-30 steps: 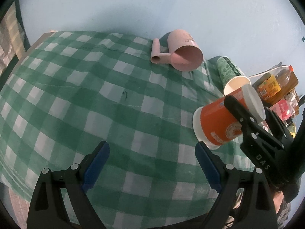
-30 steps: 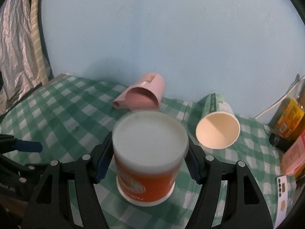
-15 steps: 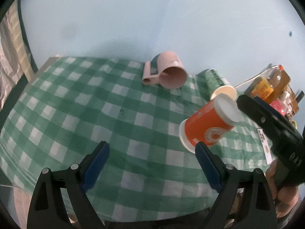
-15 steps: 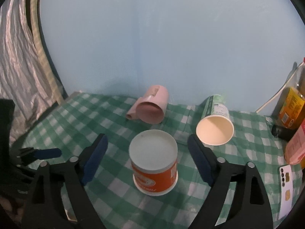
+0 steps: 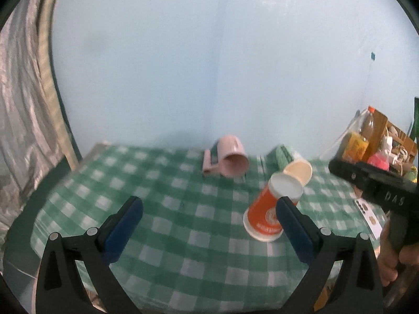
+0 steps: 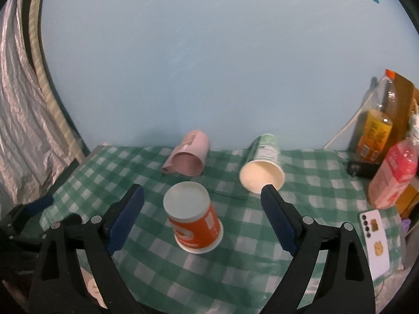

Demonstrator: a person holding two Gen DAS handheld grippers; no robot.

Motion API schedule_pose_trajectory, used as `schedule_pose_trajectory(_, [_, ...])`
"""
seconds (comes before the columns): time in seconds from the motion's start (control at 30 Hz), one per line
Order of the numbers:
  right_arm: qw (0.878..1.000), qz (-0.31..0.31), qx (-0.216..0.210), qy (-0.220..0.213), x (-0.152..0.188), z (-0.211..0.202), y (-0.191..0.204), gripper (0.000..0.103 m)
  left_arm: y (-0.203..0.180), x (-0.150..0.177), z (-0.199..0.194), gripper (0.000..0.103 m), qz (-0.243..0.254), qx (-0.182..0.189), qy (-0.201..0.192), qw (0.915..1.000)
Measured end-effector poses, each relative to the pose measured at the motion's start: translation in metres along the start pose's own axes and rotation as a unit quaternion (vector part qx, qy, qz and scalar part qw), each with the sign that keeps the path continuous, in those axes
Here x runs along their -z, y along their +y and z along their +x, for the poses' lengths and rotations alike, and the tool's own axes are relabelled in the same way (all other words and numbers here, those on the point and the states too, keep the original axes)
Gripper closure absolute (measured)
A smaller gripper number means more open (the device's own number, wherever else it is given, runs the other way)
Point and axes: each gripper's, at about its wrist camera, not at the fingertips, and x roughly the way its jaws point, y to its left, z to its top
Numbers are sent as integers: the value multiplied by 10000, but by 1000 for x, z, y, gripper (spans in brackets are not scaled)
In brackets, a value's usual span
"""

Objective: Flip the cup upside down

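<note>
Jaws of right gripper (image 6: 201, 219) are spread wide w/ nothing held; the orange paper cup with white base (image 6: 193, 223) is seen between the blue pads, beyond the tips, clear of both. It stands mouth-down on the green-and-white checked tablecloth (image 6: 262, 248), white base up. Jaws of left gripper (image 5: 207, 233) are likewise spread wide, nothing held; in the left wrist view the orange cup (image 5: 267, 214) sits toward the right pad, partly overlapped by it, whether touching can't be told. Right gripper body is seen at far right of that view, held in a hand (image 5: 392, 256).

Behind the orange cup, a pink plastic mug with handle (image 6: 187, 158) lies on its side, mouth toward camera. Just right of it a green-printed paper cup (image 6: 263, 167) lies on its side, cream inside showing. At table's right edge: amber bottle w/ orange cap (image 6: 374, 133), pink carton (image 6: 392, 175), white phone (image 6: 375, 243) flat on cloth. Pale blue wall (image 6: 209, 65) is behind; grey curtain (image 6: 21, 117) at left.
</note>
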Motion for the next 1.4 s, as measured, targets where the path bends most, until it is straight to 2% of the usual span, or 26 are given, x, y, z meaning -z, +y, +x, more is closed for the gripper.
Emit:
schedule_pose_trajectory(0.27, [9995, -74, 278, -136, 9, -14, -4, 13, -19, 2, -19, 1, 325, -4, -288, 9991])
schedule_pose_trajectory(0.37, [9994, -21, 303, -144, 13, -17, -8, 13, -17, 1, -19, 1, 216, 135, -189, 9995])
schedule_pose_trajectory(0.7, [9996, 27, 279, -79, 19, -19, -12, 13, -18, 2, -16, 1, 101, 80, 30, 9999])
schedule_pose_trajectory(1.4, [9996, 121, 243, -8, 22, -17, -14, 13, -24, 8, -9, 1, 255, 63, 203, 9994])
